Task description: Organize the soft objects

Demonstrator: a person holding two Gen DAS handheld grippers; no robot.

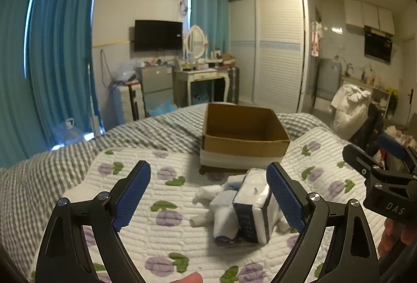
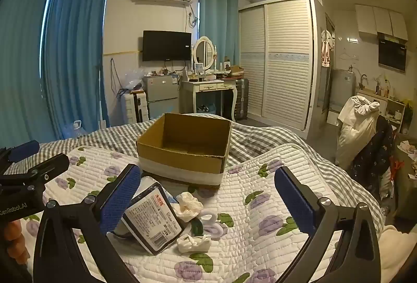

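An open cardboard box (image 1: 245, 132) (image 2: 182, 150) stands empty on the bed, beyond a small heap of soft items. The heap holds a wrapped tissue pack (image 1: 254, 207) (image 2: 152, 215), a white cloth (image 1: 221, 212), a cream scrunchie (image 2: 187, 206), a pale lilac hair tie (image 2: 212, 224) and a small folded cream piece (image 2: 194, 244). My left gripper (image 1: 208, 194) is open, hovering above the quilt, its right finger beside the tissue pack. My right gripper (image 2: 208, 194) is open too, with the heap between and below its blue pads (image 2: 120, 202).
The bed carries a white quilt with purple flowers (image 1: 161, 225) over a grey checked sheet (image 1: 156, 126). Past the bed stand a dressing table (image 2: 208, 90), a small fridge (image 2: 161, 93) and a louvred wardrobe (image 2: 284, 61). A chair with clothes (image 2: 365, 142) is at the right.
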